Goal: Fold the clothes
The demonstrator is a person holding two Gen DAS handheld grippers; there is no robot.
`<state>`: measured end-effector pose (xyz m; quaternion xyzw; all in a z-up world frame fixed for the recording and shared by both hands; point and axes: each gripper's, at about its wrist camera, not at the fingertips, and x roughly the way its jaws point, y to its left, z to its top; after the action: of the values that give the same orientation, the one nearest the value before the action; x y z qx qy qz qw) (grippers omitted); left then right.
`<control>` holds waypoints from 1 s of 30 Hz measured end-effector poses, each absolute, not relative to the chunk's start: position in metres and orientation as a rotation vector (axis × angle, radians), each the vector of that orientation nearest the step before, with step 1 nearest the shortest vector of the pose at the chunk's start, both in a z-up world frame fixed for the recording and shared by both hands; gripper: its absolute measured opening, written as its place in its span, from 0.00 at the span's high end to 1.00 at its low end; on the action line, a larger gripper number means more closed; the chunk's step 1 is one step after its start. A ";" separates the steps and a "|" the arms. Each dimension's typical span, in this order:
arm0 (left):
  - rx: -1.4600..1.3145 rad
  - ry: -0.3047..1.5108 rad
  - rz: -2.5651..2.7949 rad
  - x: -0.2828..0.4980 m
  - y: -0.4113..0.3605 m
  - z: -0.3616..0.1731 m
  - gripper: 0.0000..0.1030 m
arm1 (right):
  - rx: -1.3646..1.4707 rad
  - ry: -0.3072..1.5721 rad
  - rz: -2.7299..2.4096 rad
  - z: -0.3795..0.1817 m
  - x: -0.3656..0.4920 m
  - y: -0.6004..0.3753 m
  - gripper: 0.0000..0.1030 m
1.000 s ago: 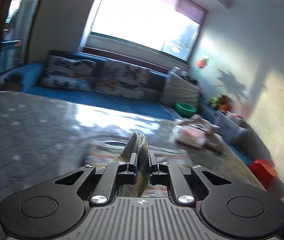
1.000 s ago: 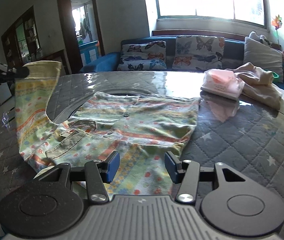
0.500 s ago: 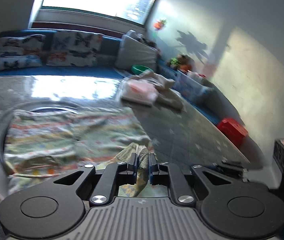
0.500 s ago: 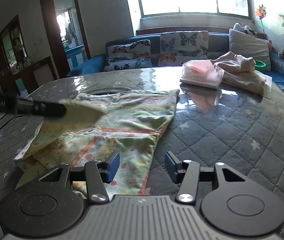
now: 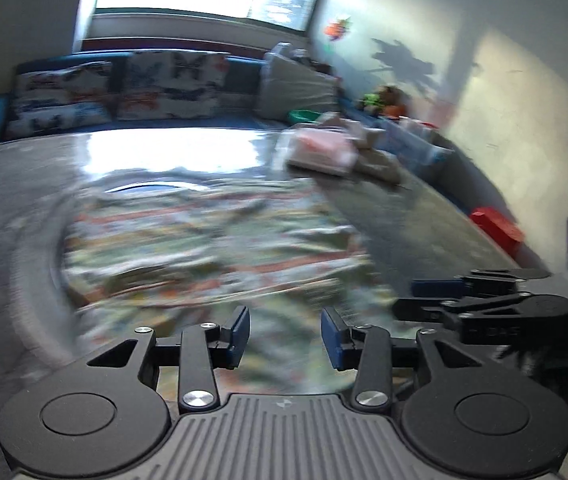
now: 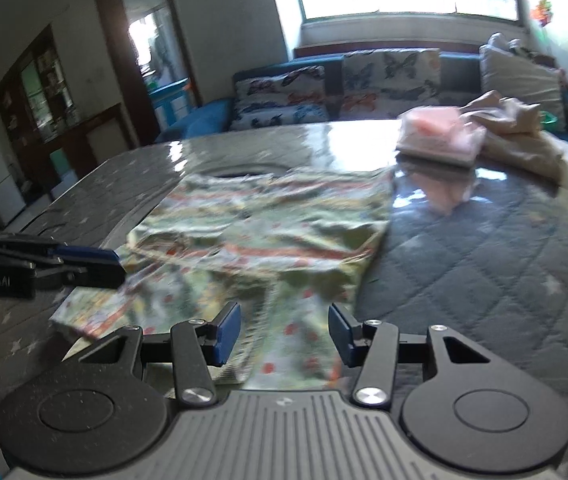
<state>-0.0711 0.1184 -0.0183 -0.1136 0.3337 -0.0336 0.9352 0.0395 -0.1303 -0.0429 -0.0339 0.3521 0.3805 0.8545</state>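
Patterned shirt (image 6: 268,236) lies partly folded on grey quilted desk (image 6: 483,264), long axis running away from both grippers; left gripper (image 5: 285,334), jaws just opened and empty, hangs nearest, right gripper (image 6: 284,334) likewise agape.

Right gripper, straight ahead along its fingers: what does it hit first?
Most likely the patterned shirt spread on the quilted table. The right gripper is open, angled down at the near hem; depth is hard to judge.
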 end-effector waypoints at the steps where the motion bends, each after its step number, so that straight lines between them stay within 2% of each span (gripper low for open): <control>1: -0.240 0.688 -0.043 -0.076 0.127 -0.020 0.59 | -0.076 0.750 0.814 -0.045 0.039 -0.126 0.53; 3: -0.250 0.701 0.011 -0.086 0.145 -0.026 0.59 | -0.084 0.770 0.840 -0.050 0.040 -0.116 0.54; 7: -0.275 0.743 0.079 -0.099 0.169 -0.041 0.59 | -0.104 0.797 0.863 -0.058 0.040 -0.099 0.64; 14: -0.248 0.791 0.087 -0.106 0.176 -0.057 0.60 | -0.150 0.819 0.847 -0.067 0.039 -0.087 0.72; 22: -0.206 0.712 0.056 -0.078 0.178 -0.027 0.59 | -0.160 0.797 0.841 -0.059 0.046 -0.080 0.72; 28: -0.173 0.749 0.029 -0.044 0.172 -0.042 0.59 | -0.158 0.803 0.820 -0.067 0.060 -0.068 0.70; 30: -0.171 0.766 0.031 -0.039 0.173 -0.048 0.59 | -0.178 0.792 0.817 -0.066 0.058 -0.066 0.75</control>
<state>-0.0390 0.1733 -0.0481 -0.0835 0.3731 0.0152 0.9239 0.0579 -0.0661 -0.0661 -0.0841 0.3744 0.3864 0.8387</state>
